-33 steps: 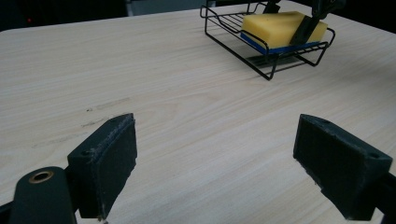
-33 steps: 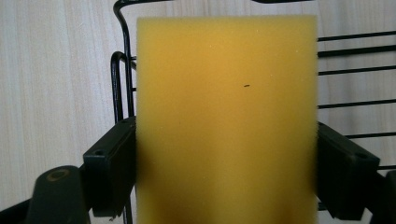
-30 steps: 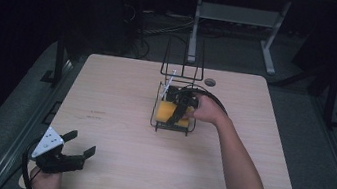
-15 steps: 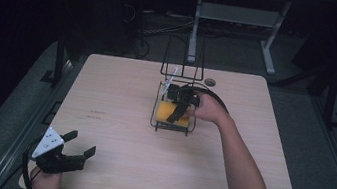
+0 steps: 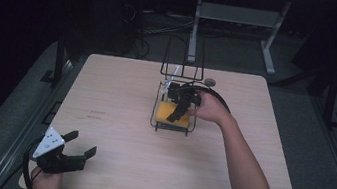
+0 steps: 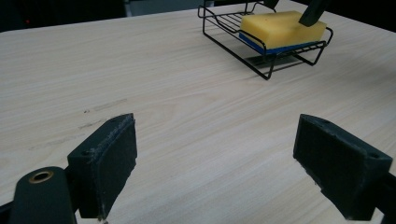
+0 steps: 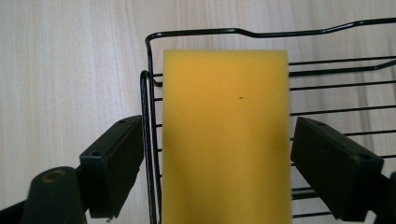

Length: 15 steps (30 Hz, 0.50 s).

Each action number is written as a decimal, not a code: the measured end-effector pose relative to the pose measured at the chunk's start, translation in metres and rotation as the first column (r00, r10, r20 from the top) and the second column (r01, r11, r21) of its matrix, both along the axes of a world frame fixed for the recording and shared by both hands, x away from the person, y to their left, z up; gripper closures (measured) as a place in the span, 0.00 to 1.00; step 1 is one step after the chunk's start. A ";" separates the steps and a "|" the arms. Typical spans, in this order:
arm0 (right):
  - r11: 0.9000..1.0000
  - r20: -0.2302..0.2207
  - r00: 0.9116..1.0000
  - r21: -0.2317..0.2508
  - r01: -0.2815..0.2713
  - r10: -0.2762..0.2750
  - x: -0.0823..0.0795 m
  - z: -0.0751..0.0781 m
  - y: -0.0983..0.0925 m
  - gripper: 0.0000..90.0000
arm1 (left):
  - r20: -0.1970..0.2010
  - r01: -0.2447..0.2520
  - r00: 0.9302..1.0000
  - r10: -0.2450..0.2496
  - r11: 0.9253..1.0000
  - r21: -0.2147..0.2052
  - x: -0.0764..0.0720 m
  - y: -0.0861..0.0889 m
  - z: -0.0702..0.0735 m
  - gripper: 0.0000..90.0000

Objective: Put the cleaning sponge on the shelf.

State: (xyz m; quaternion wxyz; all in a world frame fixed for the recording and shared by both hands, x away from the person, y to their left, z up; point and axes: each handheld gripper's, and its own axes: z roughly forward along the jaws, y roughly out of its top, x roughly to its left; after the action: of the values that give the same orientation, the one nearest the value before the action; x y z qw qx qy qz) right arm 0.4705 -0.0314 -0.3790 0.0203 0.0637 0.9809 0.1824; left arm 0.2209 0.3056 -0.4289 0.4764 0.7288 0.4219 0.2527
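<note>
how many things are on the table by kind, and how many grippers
sponge: 1, yellow with a blue underside, lying in the rack
black wire rack: 1
small round dark thing near the table's far edge: 1, too small to tell what it is
grippers: 2, the left gripper and the right gripper, both open
total: 5

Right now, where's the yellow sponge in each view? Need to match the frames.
High view: the sponge lies in the black wire rack at table centre, under the right tongs.
Left gripper view: top right, far off, sponge in the rack, blue underside showing.
Right gripper view: sponge centre, between the open jaws.
Shared landmark: the wire rack.
</note>
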 end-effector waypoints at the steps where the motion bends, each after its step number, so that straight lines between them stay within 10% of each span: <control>1: 1.000 -0.004 1.000 0.006 0.001 -0.001 0.000 0.001 -0.001 0.19 | -0.001 0.000 1.000 0.000 1.000 -0.002 0.000 0.000 0.000 0.14; 15: 1.000 0.000 1.000 -0.020 -0.012 0.012 -0.013 0.007 0.003 0.19 | 0.001 0.003 1.000 -0.003 1.000 0.000 0.000 -0.001 0.000 0.14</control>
State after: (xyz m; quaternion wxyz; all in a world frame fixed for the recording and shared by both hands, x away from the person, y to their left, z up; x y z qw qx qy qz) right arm 0.4573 -0.0285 -0.3722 0.0197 0.0575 0.9831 0.1729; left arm 0.2212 0.3051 -0.4288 0.4768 0.7293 0.4208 0.2523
